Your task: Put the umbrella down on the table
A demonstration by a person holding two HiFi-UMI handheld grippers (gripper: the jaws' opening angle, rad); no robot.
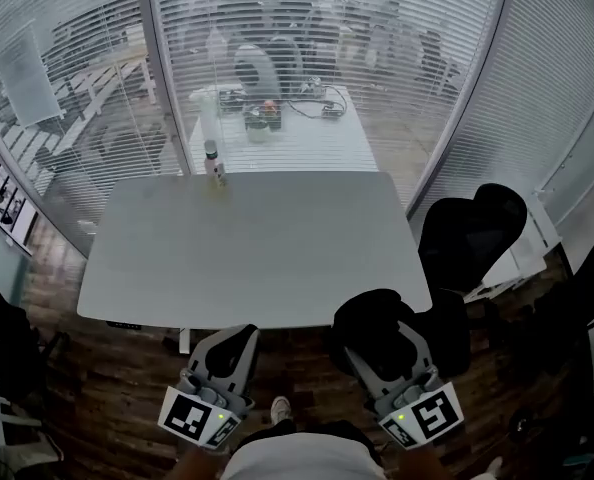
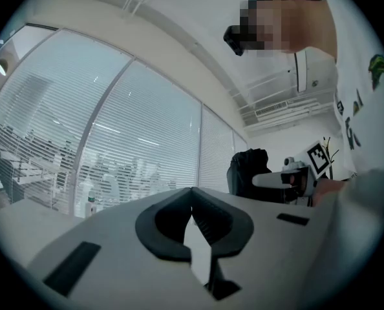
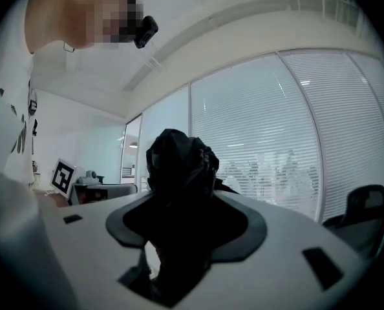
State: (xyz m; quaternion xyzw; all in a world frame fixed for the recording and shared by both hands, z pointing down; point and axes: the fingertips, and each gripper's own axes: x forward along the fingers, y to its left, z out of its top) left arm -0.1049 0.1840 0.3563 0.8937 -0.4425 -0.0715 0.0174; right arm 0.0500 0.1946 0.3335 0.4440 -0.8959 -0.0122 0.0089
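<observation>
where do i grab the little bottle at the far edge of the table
Grip the bottle around the middle of its body, coming in level from the near side of the table. It stands upright with nothing beside it, so both its sides are free; a squeeze from above would likely slip off the narrow top.

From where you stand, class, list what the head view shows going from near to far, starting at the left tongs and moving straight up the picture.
left tongs → grey table → bottle at the table's far edge → glass wall with blinds → white table behind the glass
</observation>
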